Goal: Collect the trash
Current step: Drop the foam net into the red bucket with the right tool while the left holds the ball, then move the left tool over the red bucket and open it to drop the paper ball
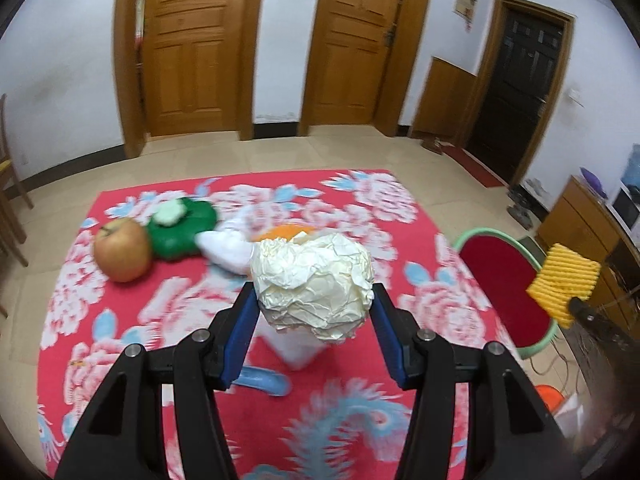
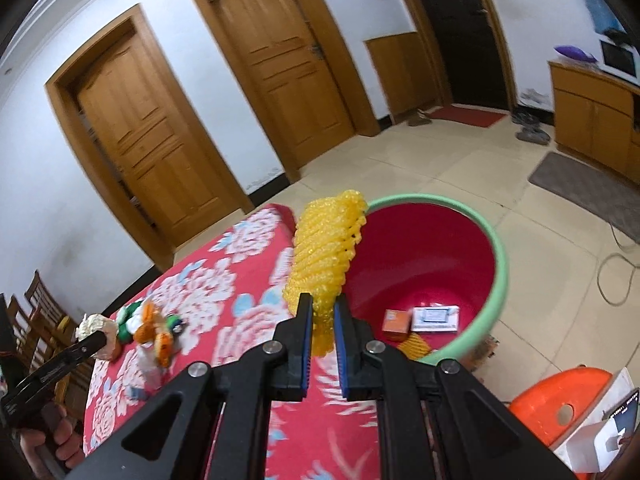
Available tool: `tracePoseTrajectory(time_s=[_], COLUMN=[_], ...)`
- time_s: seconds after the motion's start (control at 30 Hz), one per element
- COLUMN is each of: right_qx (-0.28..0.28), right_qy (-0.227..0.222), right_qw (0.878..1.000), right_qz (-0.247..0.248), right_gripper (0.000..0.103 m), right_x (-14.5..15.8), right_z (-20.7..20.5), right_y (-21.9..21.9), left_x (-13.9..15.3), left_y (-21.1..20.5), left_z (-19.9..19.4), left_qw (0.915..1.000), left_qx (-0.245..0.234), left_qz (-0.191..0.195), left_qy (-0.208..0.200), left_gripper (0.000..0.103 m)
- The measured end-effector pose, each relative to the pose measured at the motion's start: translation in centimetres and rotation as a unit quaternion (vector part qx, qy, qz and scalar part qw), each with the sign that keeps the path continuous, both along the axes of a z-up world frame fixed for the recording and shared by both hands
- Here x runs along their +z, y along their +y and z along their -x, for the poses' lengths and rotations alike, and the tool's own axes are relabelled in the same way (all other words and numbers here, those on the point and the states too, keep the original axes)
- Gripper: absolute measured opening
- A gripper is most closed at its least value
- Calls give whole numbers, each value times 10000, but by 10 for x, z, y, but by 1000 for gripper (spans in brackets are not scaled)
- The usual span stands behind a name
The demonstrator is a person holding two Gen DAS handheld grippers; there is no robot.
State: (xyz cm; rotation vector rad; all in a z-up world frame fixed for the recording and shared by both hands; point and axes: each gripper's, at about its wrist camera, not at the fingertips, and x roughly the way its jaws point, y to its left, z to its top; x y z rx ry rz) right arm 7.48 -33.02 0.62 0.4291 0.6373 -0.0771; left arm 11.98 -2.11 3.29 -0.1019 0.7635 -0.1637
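The crumpled paper ball (image 1: 314,286) hides most of what lies behind it on the floral tablecloth (image 1: 160,320): an orange thing (image 1: 280,233) shows only as a sliver above the ball, and a white object (image 1: 298,354) below it is cut to a blurred wedge. Left of the ball, a smeared white shape (image 1: 224,246) cannot be identified. In the right wrist view the toys (image 2: 154,326) left of the ball are too blurred to name (green, orange, white) — and the orange stool (image 2: 560,400) is cut by the gripper.
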Motion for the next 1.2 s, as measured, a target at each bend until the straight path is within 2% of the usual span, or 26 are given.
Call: tracePoseTrajectory(time_s=[0.37,0.43,0.5,0.53,0.63,0.8,1.13,1.2], right_qx=[-316,-323,-347,-363,-428,-579,-819,-863], right_qy=[200,204,217,215,239,204,88,96], right_qw=[9987,9985,9981,9978,9969,9957,9941,9936], right_qz=[-354,-398,-459,-507,-608,-696,-703,-717], right_gripper=[16,21,33,35,37,49,55,56], right_x=[-22,-25,-28,-30,-32,-27,-19,-20], right_z=[-2,-3,-4,-4,-2,11,26,28], right_y=[-48,-52,-57,-60,-66,-72,-84,-88], left_x=[-7,-11,-13,-15,-18,-23,-40,-43], left_y=[-75,-88,-97,-102,-119,-147,-203,-212], left_z=[-8,-10,-11,-12,-14,-18,-34,-38], left_qw=[9973,9963,9955,9950,9932,9891,9801,9788], left_qx=[-711,-812,-900,-945,-1110,-1425,-1916,-1969], left_qz=[-95,-153,-182,-202,-204,-210,-315,-352], left_qy=[166,216,249,261,286,311,420,438], left_gripper=[56,56,56,56,56,56,56,60])
